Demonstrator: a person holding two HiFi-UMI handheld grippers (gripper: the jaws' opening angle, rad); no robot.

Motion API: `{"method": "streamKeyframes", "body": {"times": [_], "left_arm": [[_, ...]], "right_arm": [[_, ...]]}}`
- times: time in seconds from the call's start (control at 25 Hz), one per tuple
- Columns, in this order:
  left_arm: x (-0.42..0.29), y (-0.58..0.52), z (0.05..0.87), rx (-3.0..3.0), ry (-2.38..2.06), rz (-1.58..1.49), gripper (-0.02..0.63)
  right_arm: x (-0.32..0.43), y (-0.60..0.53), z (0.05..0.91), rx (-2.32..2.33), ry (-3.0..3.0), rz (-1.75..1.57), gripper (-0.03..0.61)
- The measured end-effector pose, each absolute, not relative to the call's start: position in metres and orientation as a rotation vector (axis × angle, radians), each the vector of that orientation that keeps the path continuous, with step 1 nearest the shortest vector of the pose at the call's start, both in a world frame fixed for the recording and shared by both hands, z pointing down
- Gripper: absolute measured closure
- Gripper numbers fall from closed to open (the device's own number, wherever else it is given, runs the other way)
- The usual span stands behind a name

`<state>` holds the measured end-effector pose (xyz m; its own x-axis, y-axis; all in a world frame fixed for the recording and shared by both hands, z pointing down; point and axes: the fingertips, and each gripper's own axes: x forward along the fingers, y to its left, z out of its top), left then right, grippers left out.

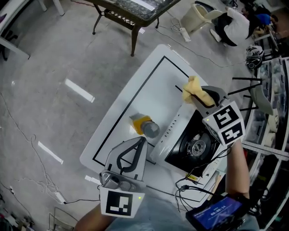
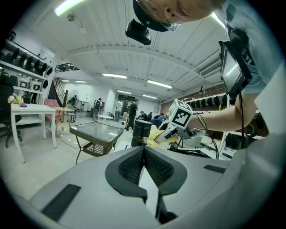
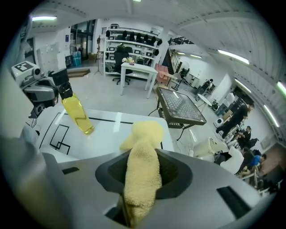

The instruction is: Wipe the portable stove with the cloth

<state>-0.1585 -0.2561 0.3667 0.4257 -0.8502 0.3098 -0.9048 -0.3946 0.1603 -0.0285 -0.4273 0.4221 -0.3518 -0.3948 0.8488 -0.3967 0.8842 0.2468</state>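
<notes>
The portable stove, white with a black top and round burner, sits at the right end of the white table. My right gripper hangs over the table just beyond the stove's far end, shut on the yellow cloth, which sticks out past the jaws. A yellow bottle with a dark cap stands left of the stove. My left gripper is just short of the bottle, its pads closed together with nothing between them.
A glass-top wicker table stands on the floor beyond the white table. Cables and a lit device lie near the stove's near end. Shelving runs along the right side. A power strip lies on the floor.
</notes>
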Motion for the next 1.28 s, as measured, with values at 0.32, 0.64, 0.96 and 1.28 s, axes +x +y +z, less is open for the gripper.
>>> {"method": "streamKeyframes", "body": {"times": [0.32, 0.64, 0.96, 1.28], "left_arm": [[-0.187, -0.226, 0.383, 2.317, -1.569, 0.219, 0.595], [-0.212, -0.211, 0.404, 2.252, -1.612, 0.224, 0.595], [-0.228, -0.194, 0.412, 2.197, -1.674, 0.217, 0.595], [-0.231, -0.181, 0.416, 2.156, -1.713, 0.193, 0.595]], "right_arm": [[-0.054, -0.408, 0.46, 0.391, -1.821, -0.097, 0.442], [-0.058, -0.403, 0.485, 0.249, -1.652, -0.187, 0.442], [-0.068, -0.377, 0.499, -0.039, -1.492, -0.313, 0.445], [-0.076, -0.349, 0.504, -0.13, -1.495, -0.252, 0.446]]}}
